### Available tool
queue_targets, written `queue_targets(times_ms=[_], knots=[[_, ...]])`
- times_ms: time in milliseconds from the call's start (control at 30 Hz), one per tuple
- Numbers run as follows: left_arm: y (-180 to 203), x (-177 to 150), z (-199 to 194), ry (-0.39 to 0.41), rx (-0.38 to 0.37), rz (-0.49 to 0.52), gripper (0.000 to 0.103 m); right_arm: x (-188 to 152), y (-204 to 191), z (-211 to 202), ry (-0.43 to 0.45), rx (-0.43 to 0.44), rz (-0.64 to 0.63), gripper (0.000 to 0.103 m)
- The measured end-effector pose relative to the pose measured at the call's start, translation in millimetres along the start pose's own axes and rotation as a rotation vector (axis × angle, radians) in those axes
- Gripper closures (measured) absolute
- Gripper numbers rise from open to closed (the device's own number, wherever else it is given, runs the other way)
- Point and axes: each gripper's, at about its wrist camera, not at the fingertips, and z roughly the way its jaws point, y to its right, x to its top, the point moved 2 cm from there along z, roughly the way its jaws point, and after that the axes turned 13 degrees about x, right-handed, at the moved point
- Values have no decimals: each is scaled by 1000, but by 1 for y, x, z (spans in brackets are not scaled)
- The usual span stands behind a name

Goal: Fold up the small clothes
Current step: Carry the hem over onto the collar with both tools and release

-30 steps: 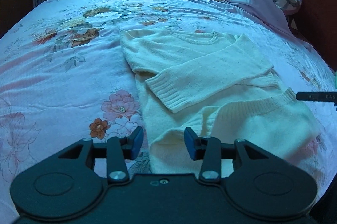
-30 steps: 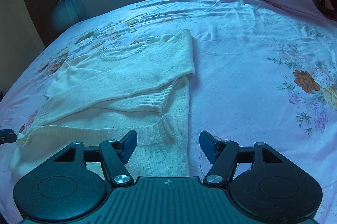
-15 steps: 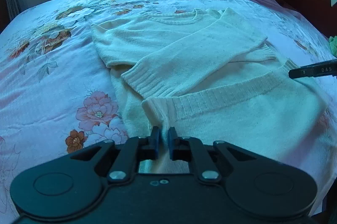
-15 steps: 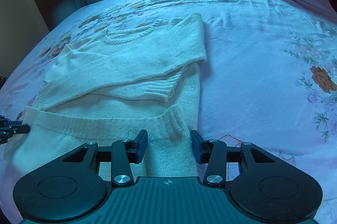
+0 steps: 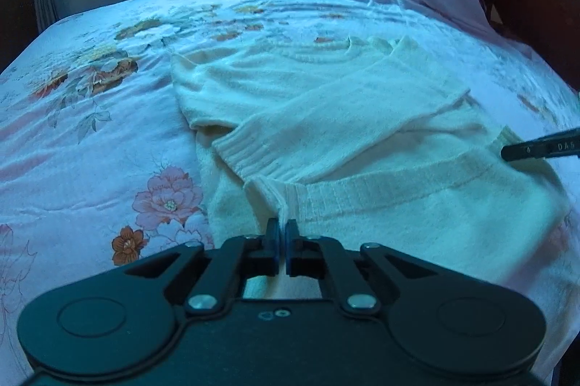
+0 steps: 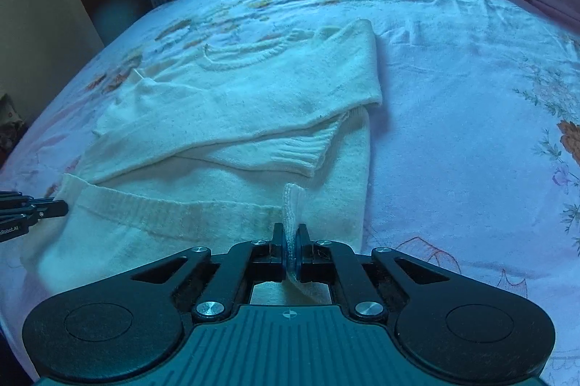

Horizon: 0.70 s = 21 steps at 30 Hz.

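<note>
Sweater (image 5: 326,117) lies flat on the bed (image 5: 90,139), stretching directly ahead of both tools, collar at the far end, sleeves crossed over the chest. Its ribbed hem (image 5: 380,190) runs crosswise just beyond the fingertips. Left gripper (image 5: 282,232) is clamped on the hem's left corner; right gripper (image 6: 291,241) is clamped on the right corner, cloth pinched between the pads. Both sit equally near. A second ago both sets of jaws stood wide apart, short of the hem; judged next: carry hem forward toward collar
</note>
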Motion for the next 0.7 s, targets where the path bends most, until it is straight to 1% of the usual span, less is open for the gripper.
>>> queue_targets(times_ms=[100, 167, 233, 333, 500, 567, 700], knots=[[-7, 16, -17, 68, -8, -78, 102, 11, -8, -15, 73, 8, -9, 100], [-11, 30, -22, 106, -10, -111, 102, 23, -9, -22, 117, 23, 2, 100], [-12, 47, -21, 128, -25, -134, 102, 39, -10, -25, 147, 26, -5, 100], [-17, 74, -14, 168, -22, -180, 102, 63, -7, -24, 190, 17, -13, 100], [-24, 118, 19, 210, 10, -224, 102, 113, 14, -9, 250, 0, 15, 100], [-29, 134, 40, 206, 21, -252, 102, 134, 26, 4, 269, -8, 37, 100], [-32, 156, 79, 196, 61, -273, 102, 167, 48, 33, 288, -36, 50, 100]])
